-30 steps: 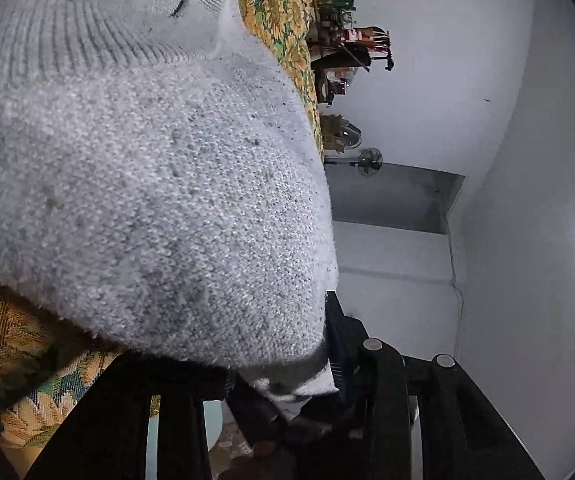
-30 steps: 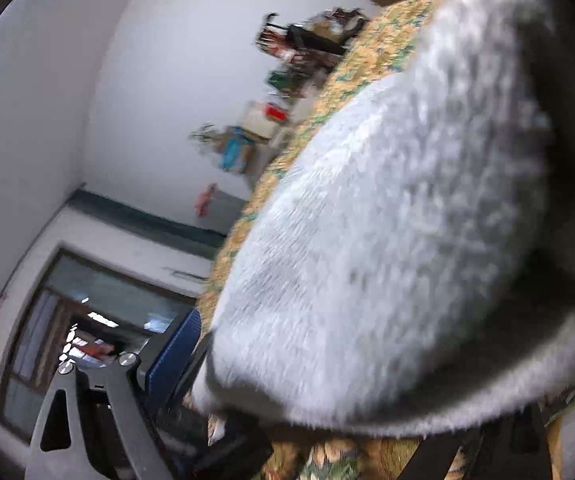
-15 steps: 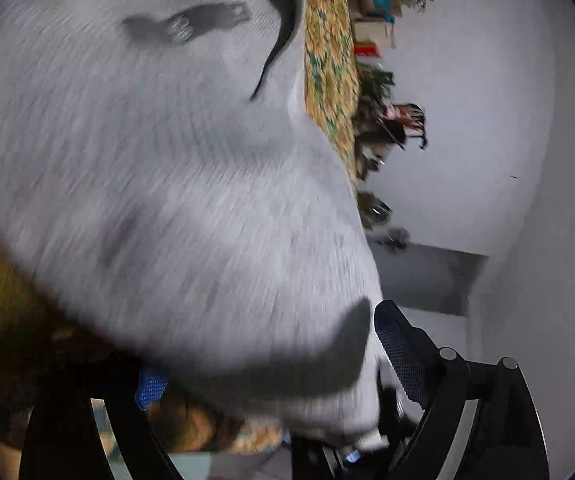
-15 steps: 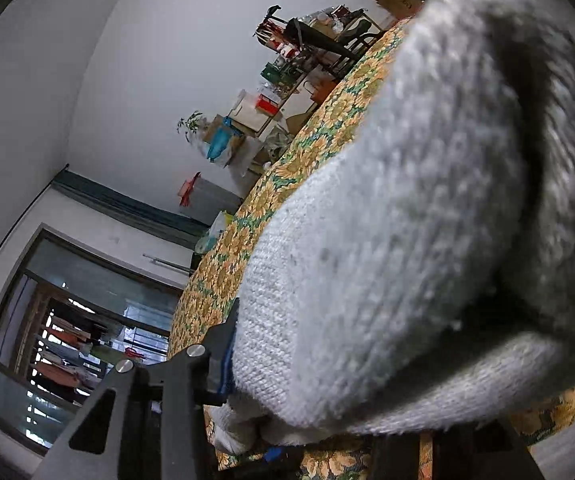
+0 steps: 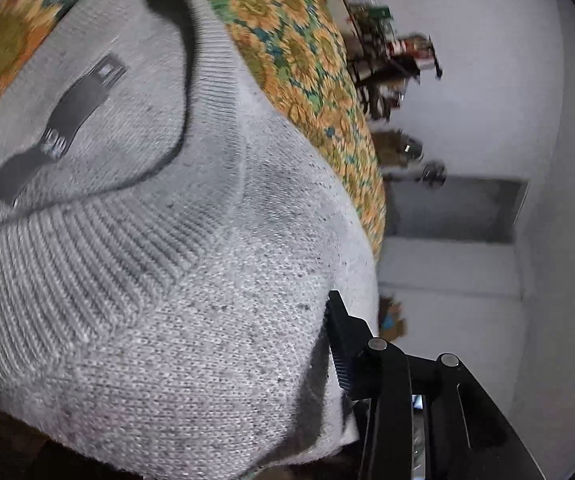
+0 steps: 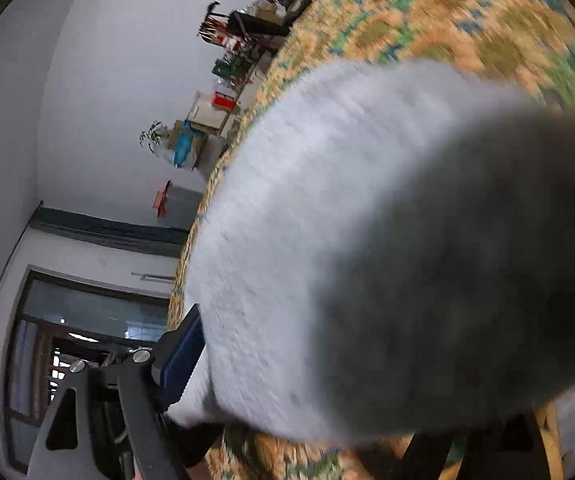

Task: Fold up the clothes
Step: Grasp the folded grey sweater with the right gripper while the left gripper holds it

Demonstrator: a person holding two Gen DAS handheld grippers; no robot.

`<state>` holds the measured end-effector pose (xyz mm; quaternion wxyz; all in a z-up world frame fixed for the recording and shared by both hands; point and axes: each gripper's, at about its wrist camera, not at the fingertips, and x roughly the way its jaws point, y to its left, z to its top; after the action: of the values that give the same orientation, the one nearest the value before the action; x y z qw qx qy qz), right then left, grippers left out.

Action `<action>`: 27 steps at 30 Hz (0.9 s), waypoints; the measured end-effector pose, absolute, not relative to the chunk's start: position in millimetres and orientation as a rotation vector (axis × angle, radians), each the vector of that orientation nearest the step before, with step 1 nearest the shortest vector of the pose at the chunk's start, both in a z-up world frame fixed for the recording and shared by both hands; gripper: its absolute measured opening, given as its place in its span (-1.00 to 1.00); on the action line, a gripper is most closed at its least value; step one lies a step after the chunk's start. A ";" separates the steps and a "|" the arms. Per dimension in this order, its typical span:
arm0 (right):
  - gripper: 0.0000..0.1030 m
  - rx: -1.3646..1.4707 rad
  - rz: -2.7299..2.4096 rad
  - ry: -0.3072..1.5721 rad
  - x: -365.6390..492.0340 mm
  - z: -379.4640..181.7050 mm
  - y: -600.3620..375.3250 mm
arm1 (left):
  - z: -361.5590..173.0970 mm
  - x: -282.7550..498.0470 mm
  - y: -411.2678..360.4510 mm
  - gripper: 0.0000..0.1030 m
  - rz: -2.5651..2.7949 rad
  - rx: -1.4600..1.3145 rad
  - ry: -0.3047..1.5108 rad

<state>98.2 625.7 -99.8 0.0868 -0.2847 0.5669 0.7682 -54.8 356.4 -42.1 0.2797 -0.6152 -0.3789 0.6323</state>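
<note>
Both views blocked by grey sweater (image 5: 175, 300) over floral cloth (image 5: 311, 64) | my left gripper (image 5: 319, 408) and right gripper (image 6: 215, 392), lower frame, clamp sweater folds.

Home: floral bedspread (image 5: 311, 60), cluttered shelves (image 6: 247, 60).

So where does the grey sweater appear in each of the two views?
Left wrist: sweater fills the left and centre, collar at upper left.
Right wrist: it fills the centre and right, blurred, its right part in shadow.
Shared landmark: the flowered cloth beneath it, at the top of both views.
</note>
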 end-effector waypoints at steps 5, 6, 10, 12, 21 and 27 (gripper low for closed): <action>0.68 -0.869 2.372 1.507 82.2 -80.2 617.0 | -38.0 -58.1 362.6 -0.19 1.698 -1.717 -0.766; 0.49 -0.875 2.397 1.452 80.3 -75.0 612.7 | -38.6 -61.9 364.8 -0.19 1.684 -1.733 -0.726; -0.05 -0.894 2.486 1.227 72.6 -54.0 595.4 | -27.8 -72.4 379.9 -0.27 1.672 -1.740 -0.529; -0.10 -0.901 2.525 1.113 68.8 -43.5 586.7 | -7.3 -70.9 385.7 -0.30 1.746 -1.660 -0.401; -0.14 -0.910 2.745 0.581 48.9 6.6 474.0 | 59.4 -45.4 318.6 -0.37 1.985 -1.446 -0.009; -0.14 -1.060 2.942 0.435 -3.8 27.6 385.5 | 70.9 -55.3 245.2 -0.38 2.192 -1.453 0.086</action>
<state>-3.8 385.5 27.6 -0.0078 -0.3356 0.1377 0.9319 -55.3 245.2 70.9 0.2523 -0.5342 0.0318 0.8062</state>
